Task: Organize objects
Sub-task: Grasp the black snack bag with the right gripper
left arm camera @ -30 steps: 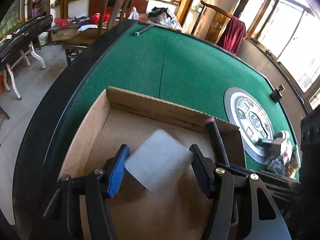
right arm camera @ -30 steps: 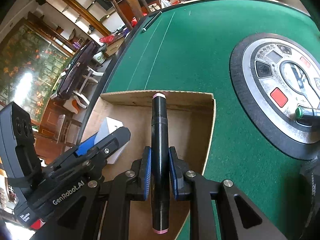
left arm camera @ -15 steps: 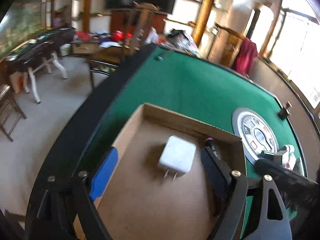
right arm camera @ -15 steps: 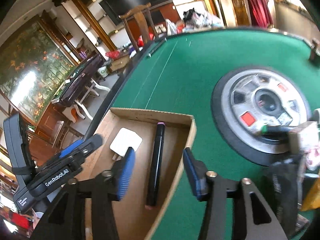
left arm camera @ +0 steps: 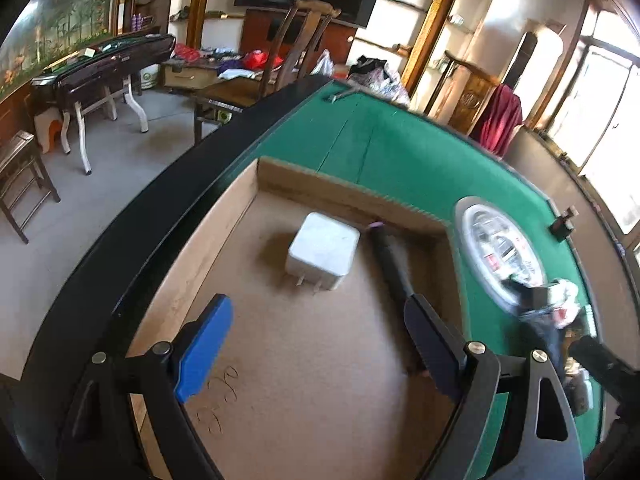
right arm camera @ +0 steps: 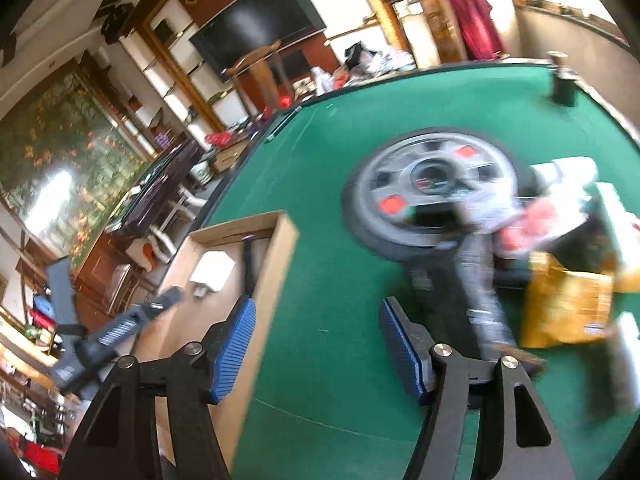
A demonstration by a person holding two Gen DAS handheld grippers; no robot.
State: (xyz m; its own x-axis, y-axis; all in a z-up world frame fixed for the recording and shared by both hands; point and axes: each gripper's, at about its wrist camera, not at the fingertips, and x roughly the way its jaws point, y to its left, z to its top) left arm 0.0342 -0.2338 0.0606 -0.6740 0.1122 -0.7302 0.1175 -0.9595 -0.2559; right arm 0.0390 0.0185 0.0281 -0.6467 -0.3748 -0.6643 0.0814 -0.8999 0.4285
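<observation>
A shallow cardboard box [left arm camera: 352, 194] sits on the green table. Inside it lie a white plug charger [left arm camera: 323, 255] and a black marker with a pink tip [left arm camera: 390, 262]. My left gripper [left arm camera: 316, 348] is open and empty above the box floor, behind the charger. In the right wrist view the box [right arm camera: 286, 240], charger [right arm camera: 212, 270] and marker [right arm camera: 250, 266] sit at lower left. My right gripper [right arm camera: 316, 344] is open and empty over the green felt, right of the box. The left gripper's body [right arm camera: 116, 332] shows at lower left.
A round silver control panel [right arm camera: 432, 184] is set in the table centre. A blurred pile of loose items, with a yellow packet [right arm camera: 568, 300], lies at right. A small dark bottle [right arm camera: 562, 80] stands at the far edge. The table's black rim [left arm camera: 160, 216] runs left of the box.
Both grippers opened, leaving the charger and the marker in the box. Both then pulled back and up, and the right gripper swung right toward the pile.
</observation>
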